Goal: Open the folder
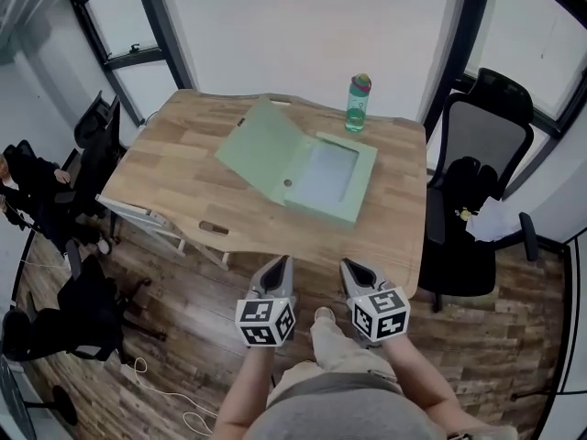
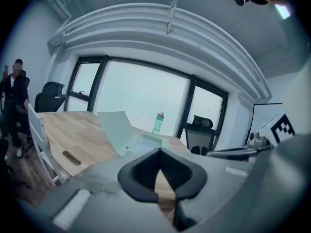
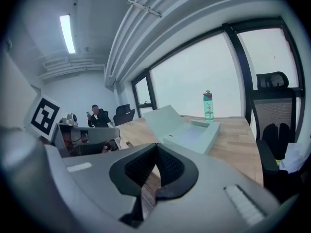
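A pale green box folder (image 1: 307,170) lies open on the wooden table (image 1: 174,168), its lid (image 1: 261,147) tilted up to the left and its tray (image 1: 328,177) bare. It also shows as the folder (image 2: 127,135) in the left gripper view and the folder (image 3: 187,129) in the right gripper view. Both grippers hang side by side well short of the table's near edge, away from the folder. My left gripper (image 1: 278,269) is shut with nothing in it. My right gripper (image 1: 356,274) is shut and empty too.
A teal water bottle (image 1: 358,102) stands at the table's far edge behind the folder. A black office chair (image 1: 477,186) with papers on it sits to the right. More chairs (image 1: 96,149) and a seated person (image 1: 27,191) are at the left. Cables lie on the wooden floor (image 1: 156,388).
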A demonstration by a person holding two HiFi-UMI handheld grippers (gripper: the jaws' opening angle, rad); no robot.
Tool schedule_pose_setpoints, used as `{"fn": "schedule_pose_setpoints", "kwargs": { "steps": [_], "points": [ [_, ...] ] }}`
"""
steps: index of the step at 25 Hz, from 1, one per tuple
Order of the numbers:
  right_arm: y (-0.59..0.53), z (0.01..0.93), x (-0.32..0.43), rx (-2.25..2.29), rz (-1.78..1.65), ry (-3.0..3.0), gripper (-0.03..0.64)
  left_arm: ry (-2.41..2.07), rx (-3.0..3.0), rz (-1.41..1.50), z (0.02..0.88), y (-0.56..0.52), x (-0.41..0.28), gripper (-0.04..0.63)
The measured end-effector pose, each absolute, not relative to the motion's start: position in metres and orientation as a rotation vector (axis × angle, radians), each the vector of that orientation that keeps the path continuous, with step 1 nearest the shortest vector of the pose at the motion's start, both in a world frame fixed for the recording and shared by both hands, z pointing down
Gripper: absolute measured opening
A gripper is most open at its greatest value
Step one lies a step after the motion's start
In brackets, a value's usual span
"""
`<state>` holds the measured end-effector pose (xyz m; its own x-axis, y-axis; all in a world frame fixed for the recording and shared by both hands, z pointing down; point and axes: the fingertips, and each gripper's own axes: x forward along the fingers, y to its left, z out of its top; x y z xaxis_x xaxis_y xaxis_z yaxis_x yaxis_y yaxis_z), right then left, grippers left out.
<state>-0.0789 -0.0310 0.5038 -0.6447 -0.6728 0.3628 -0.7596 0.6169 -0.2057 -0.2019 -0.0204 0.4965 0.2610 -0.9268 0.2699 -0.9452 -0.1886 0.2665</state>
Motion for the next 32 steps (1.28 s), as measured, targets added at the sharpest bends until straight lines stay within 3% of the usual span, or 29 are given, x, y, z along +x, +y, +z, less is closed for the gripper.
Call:
{"fn": "schedule_pose_setpoints", "kwargs": {
  "steps": [15,32],
  "points": [
    [0.075,0.481,-0.081,1.163,0.483,-2.662,0.000,-1.680,2.178,0.111,0.485,0.093,-0.196,0.003],
    [0.082,0.461,-0.087,1.186,0.392,-2.678,-0.002,-1.656,2.214,0.103,0.479,0.092,-0.197,0.003]
  ]
}}
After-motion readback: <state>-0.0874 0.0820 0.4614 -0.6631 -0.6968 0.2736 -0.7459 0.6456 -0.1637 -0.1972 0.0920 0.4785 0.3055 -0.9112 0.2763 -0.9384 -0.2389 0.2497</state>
